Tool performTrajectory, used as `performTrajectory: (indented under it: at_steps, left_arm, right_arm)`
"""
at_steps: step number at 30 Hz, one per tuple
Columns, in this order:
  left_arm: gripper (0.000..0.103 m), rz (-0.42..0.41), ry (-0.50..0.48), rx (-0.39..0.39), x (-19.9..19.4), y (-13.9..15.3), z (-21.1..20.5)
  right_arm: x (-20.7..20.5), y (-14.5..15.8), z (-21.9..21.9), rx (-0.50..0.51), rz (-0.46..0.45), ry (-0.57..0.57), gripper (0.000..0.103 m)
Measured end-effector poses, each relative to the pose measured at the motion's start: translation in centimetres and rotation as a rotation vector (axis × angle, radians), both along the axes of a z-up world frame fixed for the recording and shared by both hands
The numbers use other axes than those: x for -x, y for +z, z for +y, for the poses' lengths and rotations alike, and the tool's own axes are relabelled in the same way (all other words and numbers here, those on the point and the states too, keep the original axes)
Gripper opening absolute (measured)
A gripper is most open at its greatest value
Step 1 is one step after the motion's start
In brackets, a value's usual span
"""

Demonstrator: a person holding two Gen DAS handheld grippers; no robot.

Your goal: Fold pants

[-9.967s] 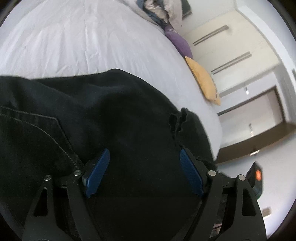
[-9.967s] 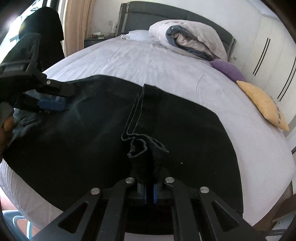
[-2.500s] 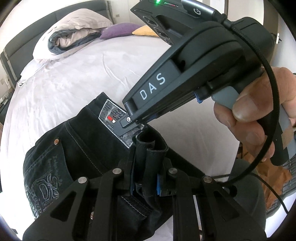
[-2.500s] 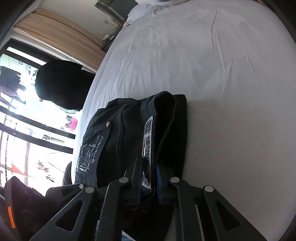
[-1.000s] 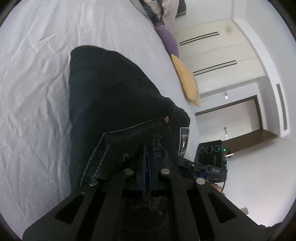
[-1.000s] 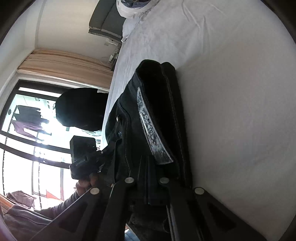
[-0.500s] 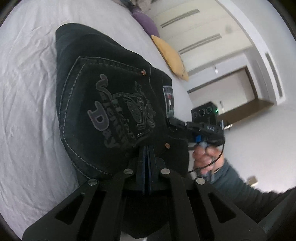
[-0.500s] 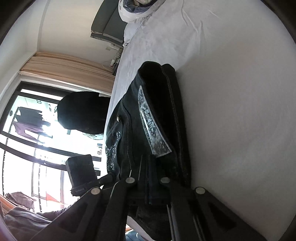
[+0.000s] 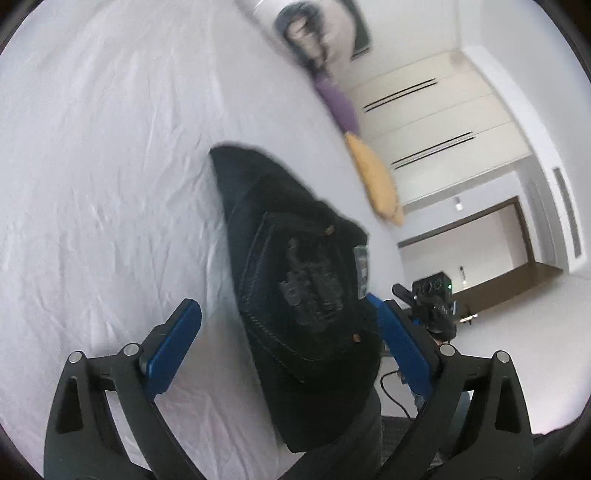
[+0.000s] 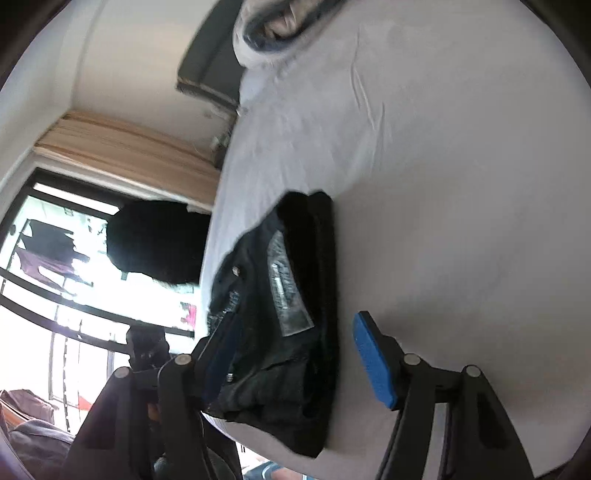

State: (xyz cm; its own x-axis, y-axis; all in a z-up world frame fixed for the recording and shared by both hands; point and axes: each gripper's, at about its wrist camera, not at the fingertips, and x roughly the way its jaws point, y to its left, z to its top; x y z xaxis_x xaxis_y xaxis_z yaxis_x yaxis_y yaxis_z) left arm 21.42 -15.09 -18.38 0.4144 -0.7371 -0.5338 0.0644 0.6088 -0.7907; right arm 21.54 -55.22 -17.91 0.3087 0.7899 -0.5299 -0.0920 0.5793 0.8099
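The black jeans (image 9: 295,280) lie folded into a compact stack on the white bed sheet (image 9: 103,177), near the bed's edge, back pocket with embroidery on top. My left gripper (image 9: 286,341) is open, its blue pads either side of the stack's near end, holding nothing. In the right wrist view the same stack (image 10: 291,302) shows its waistband label. My right gripper (image 10: 299,354) is open around the stack's near end. The right gripper also shows in the left wrist view (image 9: 428,306) past the jeans.
A bundled duvet (image 10: 280,26) lies at the headboard. A purple pillow (image 9: 336,103) and a yellow pillow (image 9: 376,184) lie along the bed's far side. A dark chair (image 10: 159,243) stands by the window. White wardrobe doors (image 9: 443,118) stand beyond the bed.
Both grippers have opened and let go of the folded jeans. They have drawn back a little, and the stack now rests on the bed.
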Motion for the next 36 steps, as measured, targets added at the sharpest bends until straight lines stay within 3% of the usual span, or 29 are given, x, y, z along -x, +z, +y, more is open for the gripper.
performTrajectory:
  at_steps: [3,5,8,11,14,15,18,25,30,36]
  left_arm:
    - [0.097,-0.006,-0.06,-0.005,-1.1,0.0,-1.6]
    - [0.097,0.036,-0.095,-0.046,-2.3,-0.7,-3.0]
    - [0.097,0.047,-0.13,-0.09,-3.8,-1.1,-4.7]
    - [0.092,0.054,-0.163,-0.143,-5.0,-1.1,-6.2]
    - [0.053,0.093,-0.151,-0.182,-5.9,-1.7,-6.5]
    - [0.045,0.109,-0.14,-0.165,-5.7,-1.7,-5.8]
    - [0.036,0.132,-0.125,-0.148,-5.8,-2.1,-5.4]
    - [0.027,0.114,-0.115,-0.183,-5.9,-1.7,-6.9]
    - [0.022,0.07,-0.091,-0.16,-5.9,0.6,-6.6]
    - [0.022,-0.027,-0.022,-0.181,-7.5,5.2,-1.2]
  right_arm:
    - [-1.7,-1.1,1.3,0.02,0.034,0.053,0.066]
    - [-2.6,-1.2,1.9,0.029,0.05,0.075,0.065]
    - [-4.0,-1.7,3.3,0.056,0.084,0.116,0.055]
    - [-4.6,-2.0,4.3,0.072,0.105,0.136,0.053]
    - [-4.7,-1.9,5.2,0.088,0.104,0.141,0.053]
    - [-4.6,-1.8,5.5,0.097,0.099,0.138,0.052]
    - [-4.1,-1.2,6.0,0.152,0.078,0.134,0.043]
    - [-2.5,2.9,8.0,0.32,-0.029,0.117,0.022]
    - [-1.8,7.7,11.1,0.38,-0.13,0.161,0.021]
    - [-4.6,12.0,15.1,0.342,-0.232,0.204,0.02]
